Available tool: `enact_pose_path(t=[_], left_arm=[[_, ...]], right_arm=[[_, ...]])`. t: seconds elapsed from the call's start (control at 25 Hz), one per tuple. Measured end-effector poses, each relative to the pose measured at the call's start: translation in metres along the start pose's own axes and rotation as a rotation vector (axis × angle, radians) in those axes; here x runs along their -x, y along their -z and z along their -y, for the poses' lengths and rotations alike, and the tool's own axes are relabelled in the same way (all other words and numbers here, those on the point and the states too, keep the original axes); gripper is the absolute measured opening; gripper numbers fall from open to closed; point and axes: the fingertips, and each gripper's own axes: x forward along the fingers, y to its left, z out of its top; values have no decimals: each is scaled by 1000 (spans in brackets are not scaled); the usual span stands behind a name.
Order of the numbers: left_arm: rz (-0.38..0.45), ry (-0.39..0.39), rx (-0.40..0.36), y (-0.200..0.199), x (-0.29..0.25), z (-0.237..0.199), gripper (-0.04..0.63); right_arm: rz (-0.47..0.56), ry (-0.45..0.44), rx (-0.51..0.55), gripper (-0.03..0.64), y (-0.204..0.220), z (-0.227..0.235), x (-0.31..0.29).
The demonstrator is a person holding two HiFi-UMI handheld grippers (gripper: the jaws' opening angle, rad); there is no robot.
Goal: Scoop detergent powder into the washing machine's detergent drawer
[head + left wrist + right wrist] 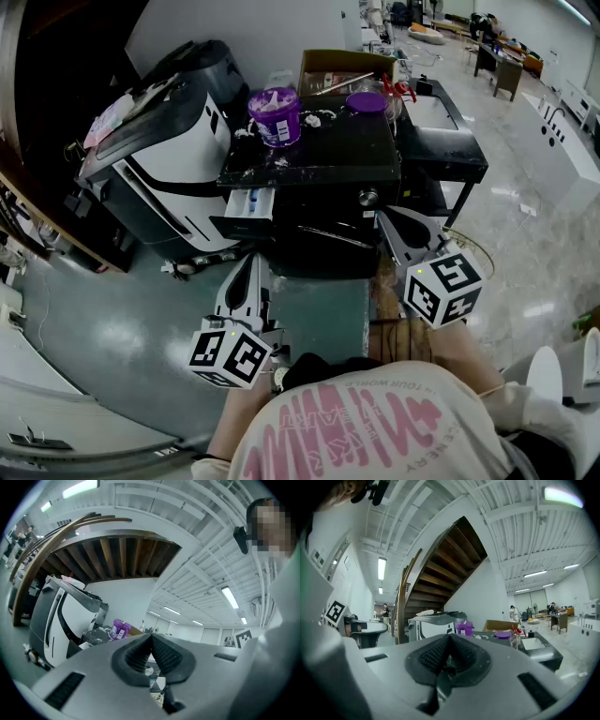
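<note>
The black washing machine (309, 169) stands ahead of me, its top dusted with white powder. An open purple detergent tub (274, 114) sits on its left rear corner, and the purple lid (366, 101) lies further right. The detergent drawer (251, 203) is pulled out at the front left. My left gripper (248, 264) is shut and empty, pointing level at the drawer from just in front. My right gripper (389, 221) is shut and empty near the machine's front right corner. The left gripper view shows its shut left gripper (151, 638) and the tub (121, 628). The right gripper view shows its shut right gripper (449, 637) and the tub (464, 628).
A white and black appliance (159, 159) leans to the left of the washing machine. A cardboard box (342, 67) stands behind it, and a black side unit with a sink (441, 127) adjoins on the right. A wooden staircase edge (37, 216) runs along the left.
</note>
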Motion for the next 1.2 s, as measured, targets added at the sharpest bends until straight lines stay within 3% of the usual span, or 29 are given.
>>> enact_pose_path(t=[0.28, 0.48, 0.64, 0.88, 1.2], left_arm=[[-24, -10, 34, 14, -13, -17, 2], [-29, 36, 38, 16, -42, -30, 0], [-57, 44, 13, 16, -74, -54, 2], [-67, 65, 76, -1, -130, -106, -8], [-42, 157, -20, -46, -197, -142, -6]], right_arm=[[-42, 6, -36, -6, 23, 7, -18], [-69, 11, 41, -3, 34, 8, -48], [-81, 0, -13, -3, 40, 12, -86], [-66, 6, -109, -4, 29, 23, -162], [-4, 18, -110, -3, -7, 31, -242]])
